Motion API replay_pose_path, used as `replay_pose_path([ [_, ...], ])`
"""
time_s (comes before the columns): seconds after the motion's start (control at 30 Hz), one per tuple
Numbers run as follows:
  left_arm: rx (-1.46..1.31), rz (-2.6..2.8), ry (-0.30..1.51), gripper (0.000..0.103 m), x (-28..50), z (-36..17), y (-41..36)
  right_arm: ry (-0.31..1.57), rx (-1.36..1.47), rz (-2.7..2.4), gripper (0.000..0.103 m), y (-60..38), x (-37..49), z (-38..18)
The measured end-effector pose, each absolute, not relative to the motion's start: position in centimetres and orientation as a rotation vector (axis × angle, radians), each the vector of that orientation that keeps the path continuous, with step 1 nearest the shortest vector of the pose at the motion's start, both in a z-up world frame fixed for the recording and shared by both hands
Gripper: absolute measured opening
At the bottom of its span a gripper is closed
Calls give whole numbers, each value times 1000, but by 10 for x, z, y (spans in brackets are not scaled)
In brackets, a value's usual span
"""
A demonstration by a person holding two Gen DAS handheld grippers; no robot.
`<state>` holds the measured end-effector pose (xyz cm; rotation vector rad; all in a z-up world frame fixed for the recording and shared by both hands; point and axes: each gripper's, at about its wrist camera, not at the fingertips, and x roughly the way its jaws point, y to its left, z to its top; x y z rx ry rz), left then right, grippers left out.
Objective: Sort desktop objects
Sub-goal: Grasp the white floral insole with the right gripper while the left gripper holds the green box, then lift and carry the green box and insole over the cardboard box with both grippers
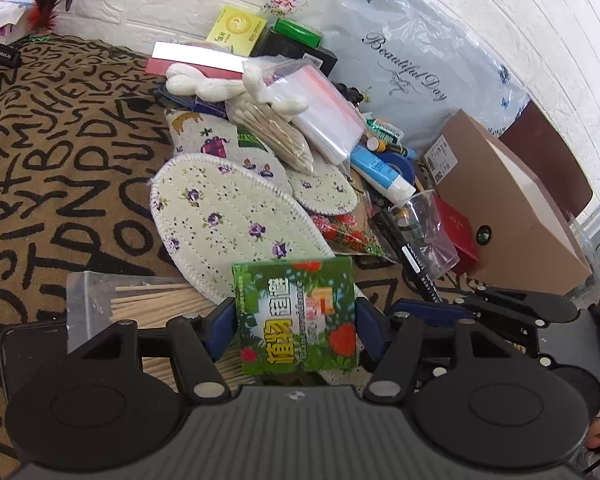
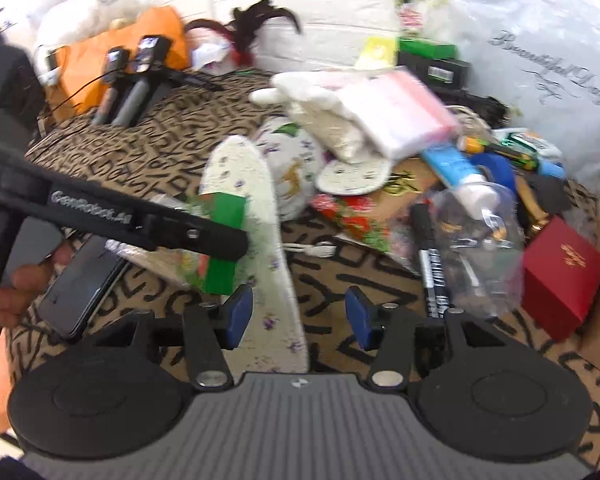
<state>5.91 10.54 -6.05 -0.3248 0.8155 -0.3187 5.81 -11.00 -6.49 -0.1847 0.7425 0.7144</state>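
While left fingers (image 1: 296, 316) clamp one green box (image 1: 296, 316), two floral insoles (image 1: 228, 216) lie nearby

"Beautiful Day" on the floral plastic bag (image 1: 412, 64), "GenRobot.AI" on the left tongs' arm (image 2: 96, 210)

Two floral insoles (image 1: 224, 220), one green box (image 1: 296, 316), one red box (image 2: 564, 276), one marker (image 2: 430, 256)

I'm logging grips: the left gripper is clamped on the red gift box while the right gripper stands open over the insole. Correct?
Not quite: the left gripper is clamped on the green printed box, as the left wrist view shows. The red gift box sits untouched; the right gripper stands open over the insole.
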Motion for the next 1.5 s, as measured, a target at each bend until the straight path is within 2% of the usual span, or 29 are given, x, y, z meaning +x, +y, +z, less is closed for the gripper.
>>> replay_pose_path([
  [0.1, -285, -307, 817, 63, 59, -62, 101, 769, -161, 771, 48, -107, 63, -69],
  [0.13, -289, -307, 819, 63, 59, -63, 102, 777, -159, 781, 37, -105, 65, -71],
  [0.2, -293, -291, 824, 63, 59, -63, 104, 803, -141, 823, 27, -104, 71, -75],
  [0.3, -314, -274, 824, 63, 59, -63, 104, 818, -109, 850, 23, -103, 75, -78],
  [0.37, -330, -284, 827, 63, 59, -63, 103, 819, -102, 872, 14, -102, 72, -77],
  [0.4, -343, -291, 821, 63, 57, -61, 103, 817, -100, 878, 6, -102, 69, -76],
  [0.5, -369, -317, 792, 63, 51, -50, 99, 783, -83, 866, 1, -113, 60, -68],
  [0.83, -365, -457, 638, 63, 53, 15, 39, 575, -3, 764, 1, -179, 39, -8],
  [1.13, -294, -676, 531, 62, 84, 75, -70, 389, 49, 573, 0, -269, 33, 41],
  [1.37, -296, -818, 573, 62, 124, 80, -149, 338, 122, 404, 0, -342, 53, 58],
  [1.5, -290, -828, 601, 62, 131, 71, -154, 361, 133, 330, 0, -369, 61, 51],
])
